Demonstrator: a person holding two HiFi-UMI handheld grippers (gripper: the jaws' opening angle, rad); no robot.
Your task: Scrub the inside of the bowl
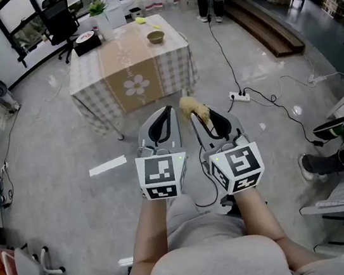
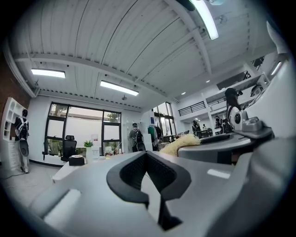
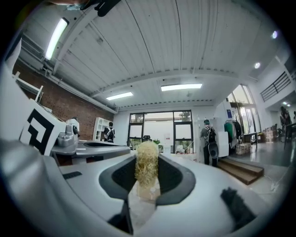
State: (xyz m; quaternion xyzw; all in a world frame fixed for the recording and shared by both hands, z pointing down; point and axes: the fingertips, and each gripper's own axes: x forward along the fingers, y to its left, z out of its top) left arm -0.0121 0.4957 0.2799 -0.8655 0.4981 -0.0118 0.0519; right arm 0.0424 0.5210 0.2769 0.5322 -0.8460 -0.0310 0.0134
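The person holds both grippers out level, side by side, over the grey floor. They are well apart from the table (image 1: pixel 130 69).

The left gripper (image 1: pixel 167 111) is at 9 o'clock of the right one. Its jaws are closed tight together. Nothing is between them in the left gripper view (image 2: pixel 147 159).

The right gripper (image 1: pixel 203 120) has its jaws closed on a scrubber (image 1: pixel 192 107). The scrubber is yellow and fuzzy. In the right gripper view (image 3: pixel 147 163) the scrubber (image 3: pixel 147 169) stands up between the two dark pads, and its top pokes out above them. The pads press on it from both sides.

The bowl (image 1: pixel 156 37) sits on the table, at 12 o'clock from the grippers and far off. It is a small tan bowl, upright, near the 2 o'clock part of the table top. Neither gripper touches it.

A black box (image 1: pixel 86 42) sits at the table's 10 o'clock corner. A small yellow thing (image 1: pixel 140 20) lies at 12 o'clock of the bowl. A black chair (image 1: pixel 58 19) stands on the floor past the table at 11 o'clock. A white power strip (image 1: pixel 239 96) lies on the floor at 2 o'clock of the right gripper.
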